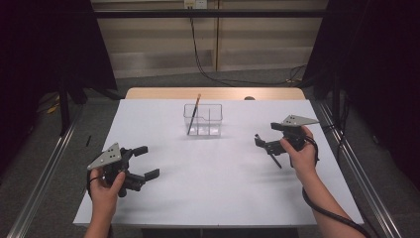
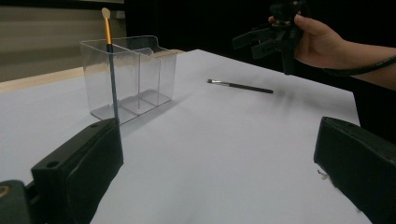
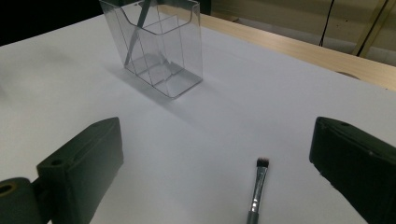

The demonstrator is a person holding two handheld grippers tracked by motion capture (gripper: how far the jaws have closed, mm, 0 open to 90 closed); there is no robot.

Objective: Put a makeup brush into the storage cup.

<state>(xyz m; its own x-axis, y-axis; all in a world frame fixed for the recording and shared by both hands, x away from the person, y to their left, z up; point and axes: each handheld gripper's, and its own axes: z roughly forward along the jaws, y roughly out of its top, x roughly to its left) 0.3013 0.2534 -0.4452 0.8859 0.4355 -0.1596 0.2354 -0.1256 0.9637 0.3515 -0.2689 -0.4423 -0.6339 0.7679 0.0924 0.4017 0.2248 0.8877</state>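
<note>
Nearest the person, the left hand-held gripper [image 1: 143, 161] hovers low over the white worktop [image 1: 213, 198] with its jaws spread wide and nothing between them. Farther out on the other side, the right hand-held gripper [image 1: 265, 136] is raised above the sheet, jaws likewise apart and empty. A small dark brush [image 3: 256, 196] lies flat on the worktop between those jaws in the right gripper view, bristles pointing away, its handle cut off by the bottom edge; from above, the gripper and hand cover most of it. Beyond, near the middle of the worktop, stands a clear divided holder [image 1: 203, 120], with an orange-handled brush [image 2: 109, 56] leaning upright in its left compartment.
</note>
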